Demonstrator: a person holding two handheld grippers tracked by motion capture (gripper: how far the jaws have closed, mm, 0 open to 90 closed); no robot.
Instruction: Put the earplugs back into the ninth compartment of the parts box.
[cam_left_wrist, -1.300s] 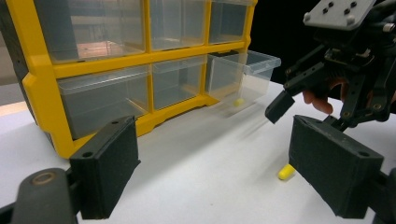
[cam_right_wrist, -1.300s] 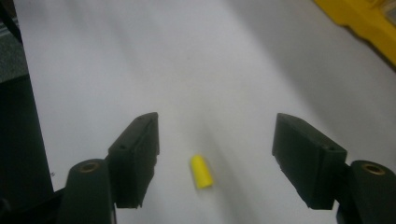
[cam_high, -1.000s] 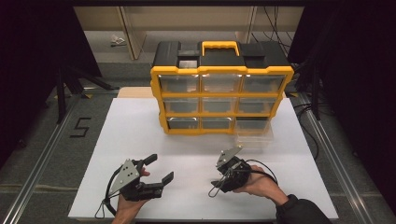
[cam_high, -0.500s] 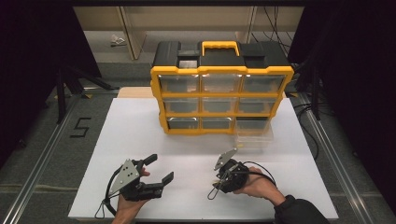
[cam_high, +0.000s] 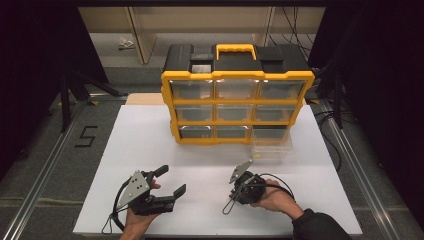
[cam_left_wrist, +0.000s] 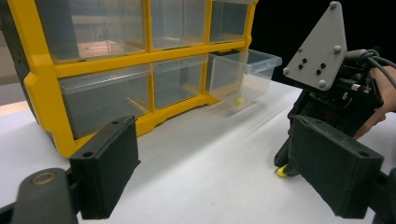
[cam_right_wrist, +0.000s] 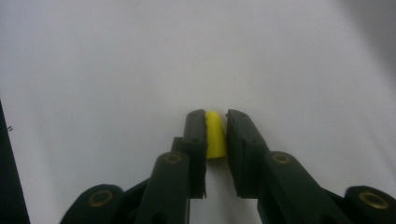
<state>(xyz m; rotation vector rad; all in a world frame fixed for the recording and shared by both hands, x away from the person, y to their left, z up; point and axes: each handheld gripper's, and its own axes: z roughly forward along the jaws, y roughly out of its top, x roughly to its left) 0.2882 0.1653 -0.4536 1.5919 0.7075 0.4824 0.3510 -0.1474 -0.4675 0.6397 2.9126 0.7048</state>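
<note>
- High view: the right tool (cam_high: 237, 181) is tipped down onto the white counter (cam_high: 150, 145), in front of a yellow drawer cabinet (cam_high: 235, 107). The bottom-right drawer (cam_high: 272, 145) is pulled out. The left tool (cam_high: 167, 180) is nearer the person, jaws spread, holding nothing.
- Left gripper view: the two jaws stand wide apart with bare counter between them. Beyond, the other tool's tips sit on the counter with a bit of yellow at them. One small yellow piece (cam_left_wrist: 239, 101) already lies in the open drawer.
- Right gripper view: the jaws have just been closing and now pinch a small yellow plug (cam_right_wrist: 215, 135) between their pads, the plug resting on the counter.
- I'd judge this as the pick-up step, with the grip just made. The next move calls for a straight lift without loosening, then a carry across to the open drawer, letting go only once above it.
</note>
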